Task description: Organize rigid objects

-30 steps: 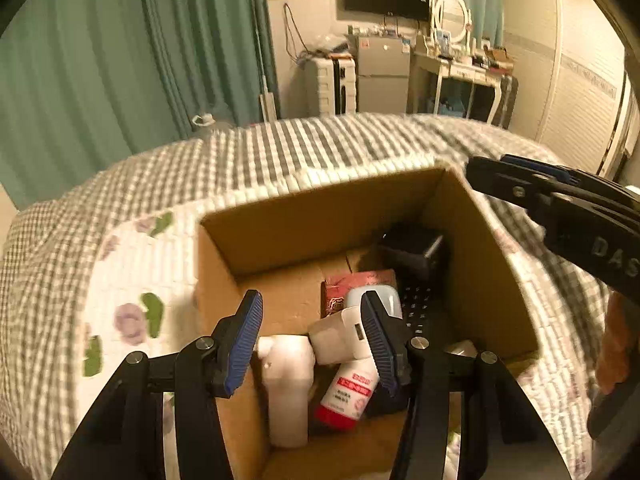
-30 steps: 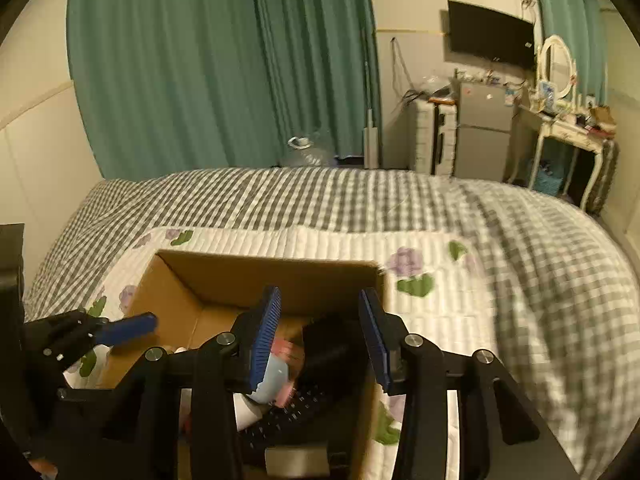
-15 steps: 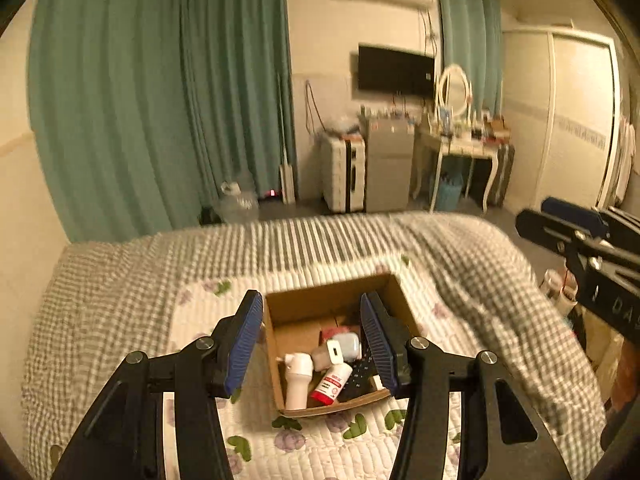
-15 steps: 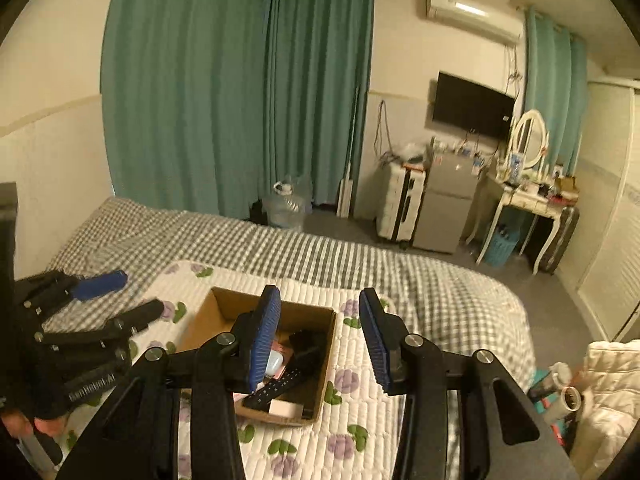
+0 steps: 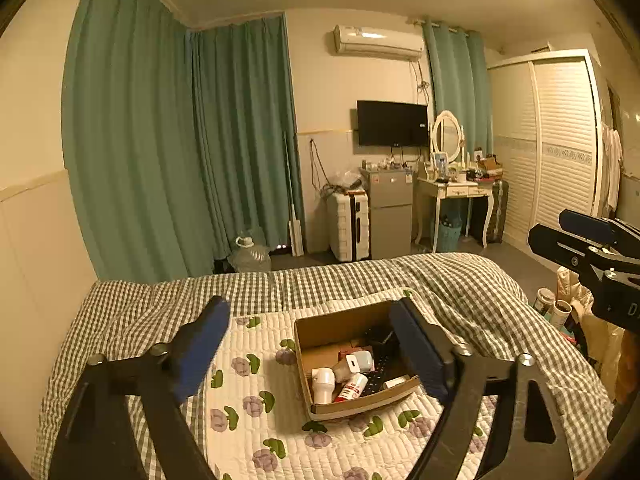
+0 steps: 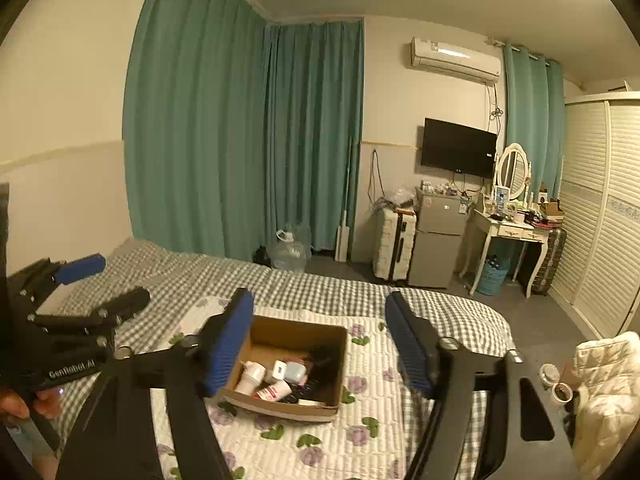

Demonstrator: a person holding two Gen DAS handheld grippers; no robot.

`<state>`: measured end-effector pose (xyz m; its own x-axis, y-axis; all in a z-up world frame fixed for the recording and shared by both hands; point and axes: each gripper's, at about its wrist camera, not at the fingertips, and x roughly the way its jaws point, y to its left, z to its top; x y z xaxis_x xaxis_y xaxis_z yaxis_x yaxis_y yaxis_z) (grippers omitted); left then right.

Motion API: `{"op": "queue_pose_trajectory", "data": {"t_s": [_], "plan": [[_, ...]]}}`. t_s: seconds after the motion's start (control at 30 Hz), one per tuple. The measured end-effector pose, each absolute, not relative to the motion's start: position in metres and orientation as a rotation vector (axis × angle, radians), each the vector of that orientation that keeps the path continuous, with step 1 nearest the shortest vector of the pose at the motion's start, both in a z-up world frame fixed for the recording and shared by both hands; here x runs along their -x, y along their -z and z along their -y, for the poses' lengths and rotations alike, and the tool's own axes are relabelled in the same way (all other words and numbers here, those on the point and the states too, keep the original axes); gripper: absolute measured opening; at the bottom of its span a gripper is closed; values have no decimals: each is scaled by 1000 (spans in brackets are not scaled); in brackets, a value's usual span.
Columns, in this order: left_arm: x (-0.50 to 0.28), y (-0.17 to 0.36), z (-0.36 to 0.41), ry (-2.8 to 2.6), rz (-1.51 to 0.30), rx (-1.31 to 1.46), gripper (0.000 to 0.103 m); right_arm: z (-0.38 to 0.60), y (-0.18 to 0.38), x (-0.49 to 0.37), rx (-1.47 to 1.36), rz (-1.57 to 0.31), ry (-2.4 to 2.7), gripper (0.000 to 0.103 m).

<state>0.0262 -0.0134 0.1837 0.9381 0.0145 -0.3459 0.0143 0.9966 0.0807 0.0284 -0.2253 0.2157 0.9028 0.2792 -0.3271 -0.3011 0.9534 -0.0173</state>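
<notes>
Cardboard box [image 5: 320, 326]: open-topped, on the floral quilted mat [image 5: 256, 420] atop the gingham bed [image 5: 160, 300].
Box contents: white bottle [image 5: 323, 385] at the near left wall; red-and-white tube [image 5: 352, 387] just beside it; white adapter [image 5: 358, 362] behind; black remote [image 5: 378, 376] toward the right wall.
Left gripper [image 5: 312, 344]: held high above the box, jaws spread wide, empty.
Right gripper [image 6: 320, 344]: likewise high above the box, wide apart, empty.

Brown box [image 5: 340, 322], green-white check blanket [image 5: 168, 292], teal curtains [image 5: 168, 152].
</notes>
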Motion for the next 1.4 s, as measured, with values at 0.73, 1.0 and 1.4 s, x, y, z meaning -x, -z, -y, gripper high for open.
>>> {"op": "queue_pose_trajectory", "data": {"t_s": [0.73,1.0,1.4], "plan": [[-40,-29,8,-35,-406,-58,103,216,-38,-70,32,-408,-214,103],[-44,-19,-1,-45,-434,-45,103,209,-30,-72,54,-422,-216,103],[-42,-21,2,-35,-433,-40,103,204,-27,-72,73,-428,-237,103]]}}
